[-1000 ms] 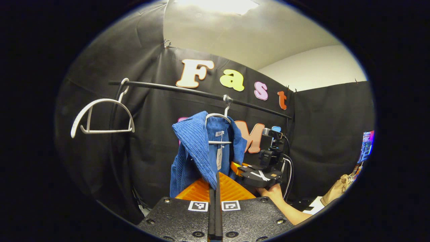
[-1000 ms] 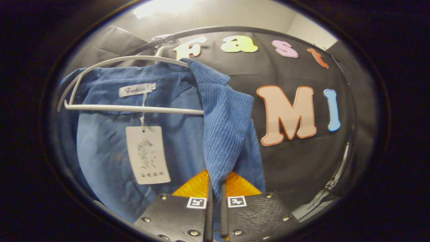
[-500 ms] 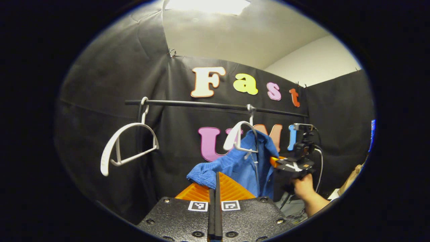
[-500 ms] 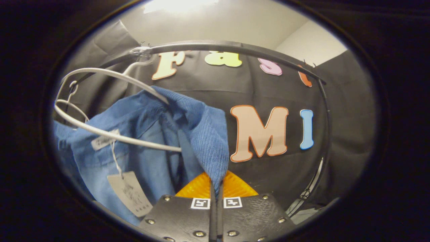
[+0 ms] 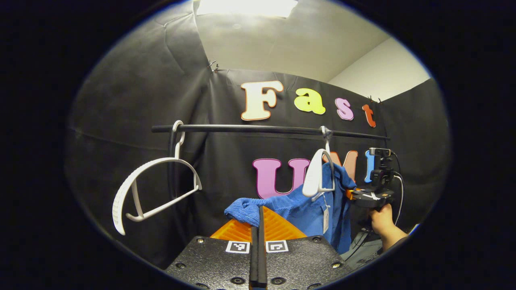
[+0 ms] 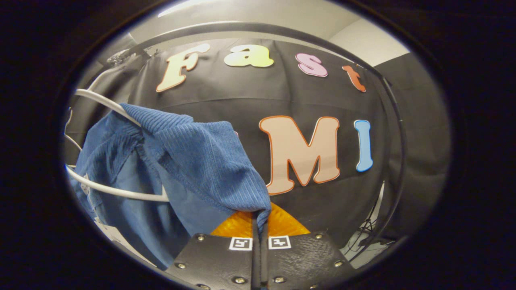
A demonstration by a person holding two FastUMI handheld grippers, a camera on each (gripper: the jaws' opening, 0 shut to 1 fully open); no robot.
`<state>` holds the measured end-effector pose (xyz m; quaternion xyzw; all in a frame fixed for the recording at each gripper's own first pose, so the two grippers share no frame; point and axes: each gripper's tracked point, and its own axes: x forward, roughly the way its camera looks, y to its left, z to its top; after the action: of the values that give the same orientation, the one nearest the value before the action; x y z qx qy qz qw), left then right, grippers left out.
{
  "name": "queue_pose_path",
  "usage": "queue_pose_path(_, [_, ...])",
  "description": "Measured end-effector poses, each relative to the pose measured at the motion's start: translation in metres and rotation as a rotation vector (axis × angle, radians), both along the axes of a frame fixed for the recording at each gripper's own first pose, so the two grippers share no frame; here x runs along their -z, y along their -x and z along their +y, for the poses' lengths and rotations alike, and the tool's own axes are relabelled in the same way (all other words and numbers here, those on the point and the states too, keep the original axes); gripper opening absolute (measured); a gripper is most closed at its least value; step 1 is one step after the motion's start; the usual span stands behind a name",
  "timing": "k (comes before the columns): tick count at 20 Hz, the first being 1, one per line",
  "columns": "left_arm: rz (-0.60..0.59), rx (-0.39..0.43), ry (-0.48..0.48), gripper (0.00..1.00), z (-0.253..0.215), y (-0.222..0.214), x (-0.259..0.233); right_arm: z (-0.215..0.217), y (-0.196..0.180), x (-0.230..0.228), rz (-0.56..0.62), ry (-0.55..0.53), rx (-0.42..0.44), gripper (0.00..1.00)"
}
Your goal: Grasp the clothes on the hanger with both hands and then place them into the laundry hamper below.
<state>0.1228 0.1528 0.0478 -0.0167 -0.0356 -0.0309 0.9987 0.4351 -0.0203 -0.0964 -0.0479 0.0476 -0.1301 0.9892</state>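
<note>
Blue shirt [image 5: 310,207] hangs partly on the white hanger [image 5: 318,177] under the black rail [image 5: 262,129], stretched sideways between 2 tools, likely to draw the shoulders off the hanger's arms. Left tool [image 5: 258,219] clenched on a ribbed fold of shirt, pointing level toward the wall. Right tool [image 6: 260,225] clenched on the other ribbed edge, angled slightly upward; a hand [image 5: 381,219] grips it from below. Spare hanger [image 5: 149,189] hangs tilted, bare. Hamper unseen; shirt not yet free.

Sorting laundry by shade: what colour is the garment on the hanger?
Blue, ribbed garment; clearest in the right gripper view.
</note>
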Motion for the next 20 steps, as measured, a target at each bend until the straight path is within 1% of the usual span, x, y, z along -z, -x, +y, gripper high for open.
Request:
queue_pose_path(1, [-0.01,-0.003,0.008,0.0,0.003,-0.002,-0.005,-0.008,-0.003,-0.003,-0.003,0.011,0.008,0.05])
queue_pose_path(2, [-0.022,-0.005,0.011,0.0,0.006,-0.005,-0.009,-0.012,-0.007,-0.006,-0.006,0.011,0.01,0.04])
queue_pose_path(3, [-0.032,-0.014,0.015,0.0,0.01,-0.009,-0.013,-0.013,-0.008,-0.006,-0.009,0.019,0.015,0.0])
queue_pose_path(5, [-0.031,-0.021,0.018,0.0,0.016,-0.022,-0.013,-0.025,-0.018,-0.006,-0.002,0.03,0.031,0.01])
queue_pose_path(6, [-0.018,-0.016,0.013,0.0,0.014,-0.029,-0.008,-0.029,-0.024,0.0,0.017,0.034,0.034,0.01])
queue_pose_path(9, [0.039,0.008,0.012,0.0,0.006,-0.048,0.018,-0.037,-0.034,0.034,0.09,0.044,0.037,0.0])
queue_pose_path(12, [0.103,0.02,0.017,0.01,-0.001,-0.063,0.049,-0.035,-0.03,0.063,0.121,0.018,0.018,0.0])
queue_pose_path(14, [0.15,0.069,0.031,0.0,-0.016,-0.062,0.068,-0.031,-0.024,0.086,0.158,-0.001,-0.001,0.01])
queue_pose_path(15, [0.165,0.074,0.023,0.0,-0.019,-0.061,0.074,-0.032,-0.019,0.09,0.158,0.017,0.001,0.0])
queue_pose_path(17, [0.149,0.064,-0.014,0.0,-0.018,-0.062,0.073,-0.026,-0.01,0.091,0.161,0.02,-0.01,0.0])
queue_pose_path(18, [0.138,0.058,-0.03,0.02,-0.018,-0.061,0.071,-0.022,-0.006,0.087,0.155,0.012,-0.017,0.0])
queue_pose_path(20, [0.118,0.054,-0.046,0.0,-0.02,-0.054,0.062,-0.019,0.002,0.072,0.139,0.021,-0.023,0.01])
